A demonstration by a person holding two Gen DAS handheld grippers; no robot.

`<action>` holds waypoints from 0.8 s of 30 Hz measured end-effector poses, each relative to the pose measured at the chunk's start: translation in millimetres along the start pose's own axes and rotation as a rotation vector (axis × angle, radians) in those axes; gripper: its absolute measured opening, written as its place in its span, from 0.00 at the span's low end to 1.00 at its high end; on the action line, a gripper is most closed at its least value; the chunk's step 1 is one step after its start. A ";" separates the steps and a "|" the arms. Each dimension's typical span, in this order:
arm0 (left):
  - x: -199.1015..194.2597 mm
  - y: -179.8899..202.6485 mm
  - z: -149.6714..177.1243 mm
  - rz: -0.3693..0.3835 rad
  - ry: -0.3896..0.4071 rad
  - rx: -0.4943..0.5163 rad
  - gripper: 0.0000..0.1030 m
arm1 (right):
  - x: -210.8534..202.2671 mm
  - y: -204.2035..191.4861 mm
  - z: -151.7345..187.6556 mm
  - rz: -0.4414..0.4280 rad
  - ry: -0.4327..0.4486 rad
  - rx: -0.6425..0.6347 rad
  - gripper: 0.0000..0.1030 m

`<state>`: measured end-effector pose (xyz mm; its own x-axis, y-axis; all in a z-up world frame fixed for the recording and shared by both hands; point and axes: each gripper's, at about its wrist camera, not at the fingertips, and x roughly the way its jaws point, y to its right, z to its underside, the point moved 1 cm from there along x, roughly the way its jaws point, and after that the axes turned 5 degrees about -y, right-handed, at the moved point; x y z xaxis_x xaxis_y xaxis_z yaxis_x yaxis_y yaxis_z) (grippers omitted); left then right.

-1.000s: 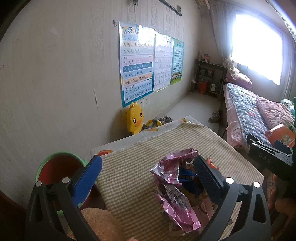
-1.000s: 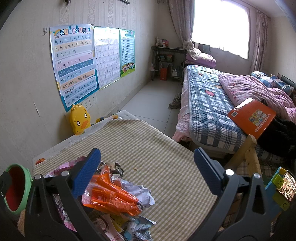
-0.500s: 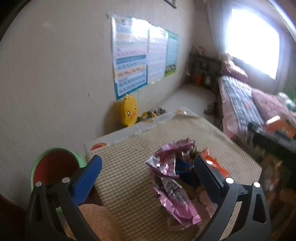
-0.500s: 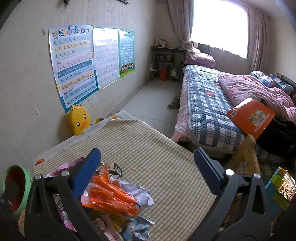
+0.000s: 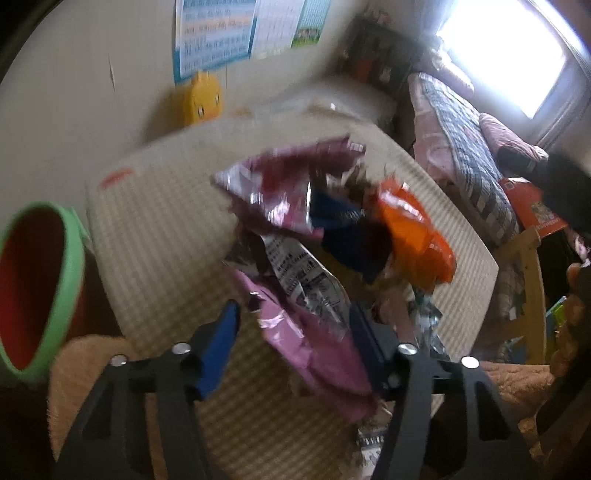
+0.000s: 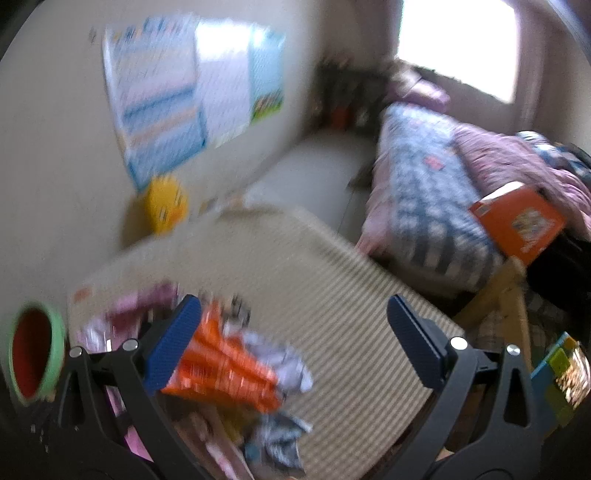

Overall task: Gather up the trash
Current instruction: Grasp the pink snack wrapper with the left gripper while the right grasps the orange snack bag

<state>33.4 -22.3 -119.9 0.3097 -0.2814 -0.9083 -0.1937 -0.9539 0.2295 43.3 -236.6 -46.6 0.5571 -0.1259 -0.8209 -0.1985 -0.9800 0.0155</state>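
Dropped and tipped steeply toward the table since a second ago, the left gripper [image 5: 291,332], jaws just now narrowing from wide apart to about half, with the pink wrapper [image 5: 314,350] between them; right blue pad against the foil's edge, left pad with a clear gap to it, so not yet a firm pinch (motion blur makes contact hard to judge). Lying crumpled in a heap on the checked tablecloth [image 5: 159,229]: that pink wrapper, silver inner side with black print facing up, a darker magenta bag [image 5: 280,184] just behind it, a blue packet [image 5: 343,236] tucked under, and an orange wrapper [image 5: 413,236] on the heap's right side. Seen from the right wrist, the same orange wrapper [image 6: 225,365] just beside the left finger of the right gripper [image 6: 295,343], jaws spread wide, nothing pressed between them, bare cloth filling most of the gap. Standing off the table's left edge, a bin [image 5: 40,288] with green rim and red inside. Farther out, a yellow duck toy [image 5: 201,98] against the wall under the posters [image 5: 214,33], and a bed [image 5: 461,118] with a checked quilt beneath the bright window [image 5: 502,55]; an orange book [image 6: 517,221] on the bed's edge.
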 end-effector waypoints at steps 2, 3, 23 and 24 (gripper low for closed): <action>5.8 -3.3 2.7 0.025 -0.015 -0.016 0.46 | 15.1 -6.4 5.1 -0.020 -0.084 -0.040 0.97; 7.4 -3.5 3.4 0.030 -0.013 -0.016 0.44 | 20.0 -9.1 7.7 -0.025 -0.110 -0.050 0.97; -55.9 -9.5 -9.0 0.046 0.149 0.025 0.21 | 56.9 -30.5 24.7 -0.149 -0.254 -0.105 0.97; -57.1 -12.6 -9.4 0.045 0.156 0.021 0.21 | 61.1 -29.8 26.5 -0.155 -0.269 -0.095 0.97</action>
<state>26.9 4.8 -67.7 0.4406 -0.3382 -0.8316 -0.2297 -0.9380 0.2597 61.8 -211.1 -112.4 0.3394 0.0589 -0.9388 -0.0451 -0.9959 -0.0788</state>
